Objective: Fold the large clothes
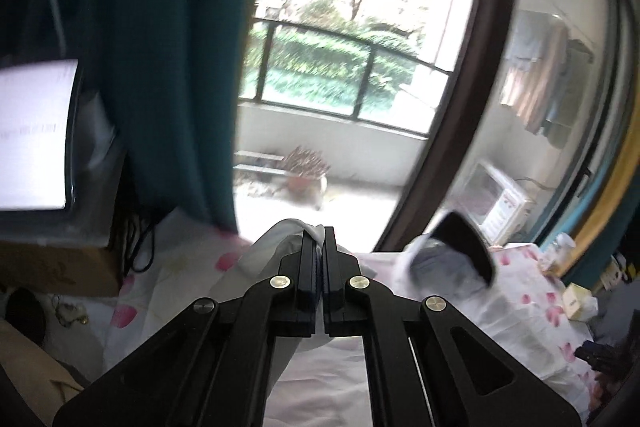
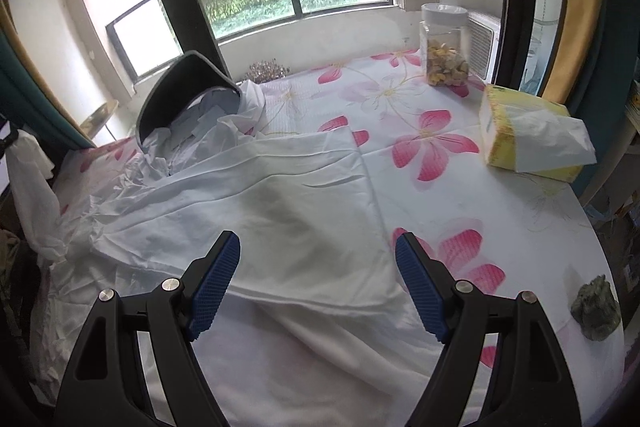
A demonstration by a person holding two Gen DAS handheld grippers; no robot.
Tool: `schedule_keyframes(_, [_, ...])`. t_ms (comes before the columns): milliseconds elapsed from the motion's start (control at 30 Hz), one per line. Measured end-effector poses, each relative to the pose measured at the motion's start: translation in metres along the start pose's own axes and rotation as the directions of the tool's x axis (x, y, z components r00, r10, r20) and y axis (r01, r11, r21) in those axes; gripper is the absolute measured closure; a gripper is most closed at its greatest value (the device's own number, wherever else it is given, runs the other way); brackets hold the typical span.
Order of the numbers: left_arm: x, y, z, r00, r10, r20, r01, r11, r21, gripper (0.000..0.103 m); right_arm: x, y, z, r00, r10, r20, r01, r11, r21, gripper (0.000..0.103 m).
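A large white garment (image 2: 280, 211) lies spread over the flowered tablecloth (image 2: 460, 195), with its dark grey hood or collar (image 2: 180, 87) standing up at the far left. My right gripper (image 2: 318, 247) is open and hovers just above the garment's near middle. My left gripper (image 1: 323, 239) is shut on a fold of the white garment (image 1: 276, 247) and holds it lifted at the table's left side. The hood also shows in the left wrist view (image 1: 464, 243). The lifted cloth shows at the far left of the right wrist view (image 2: 28, 187).
A yellow tissue box (image 2: 528, 135), a clear jar of snacks (image 2: 444, 47) and a grey stone (image 2: 596, 307) sit on the right of the table. A lit monitor (image 1: 32, 135), a cardboard box (image 1: 56, 267) and a teal curtain (image 1: 176, 67) stand left.
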State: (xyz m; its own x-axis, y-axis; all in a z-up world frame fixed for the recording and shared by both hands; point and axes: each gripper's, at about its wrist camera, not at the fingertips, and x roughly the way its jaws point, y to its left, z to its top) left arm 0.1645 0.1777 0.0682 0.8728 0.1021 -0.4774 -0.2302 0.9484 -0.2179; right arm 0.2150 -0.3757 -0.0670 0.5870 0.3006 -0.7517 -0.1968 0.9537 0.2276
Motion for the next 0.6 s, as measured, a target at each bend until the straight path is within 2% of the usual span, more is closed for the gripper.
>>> schedule_keyframes(100, [-0.015, -0.034, 0.003, 1.0, -0.025, 0.018, 0.024, 0.998, 0.056, 0.101, -0.011, -0.013, -0.004, 1.0, 0.014, 0.025, -0.014, 1.0, 0.024, 0.023])
schedule_keyframes(267, [-0.019, -0.092, -0.003, 0.998, -0.059, 0.006, 0.058, 0.989, 0.133, 0.101, -0.025, -0.036, -0.012, 0.998, 0.031, 0.056, -0.035, 0.998, 0.057, 0.023])
schedule_keyframes(500, [0.014, -0.159, -0.038, 0.988, -0.117, -0.103, 0.133, 0.976, 0.171, 0.101, -0.036, -0.069, -0.027, 0.996, 0.036, 0.077, -0.044, 0.993, 0.11, 0.023])
schedule_keyframes(600, [0.036, -0.186, -0.066, 0.972, -0.157, -0.174, 0.186, 0.969, 0.164, 0.101, -0.039, -0.081, -0.031, 0.996, 0.03, 0.082, -0.041, 0.991, 0.13, 0.023])
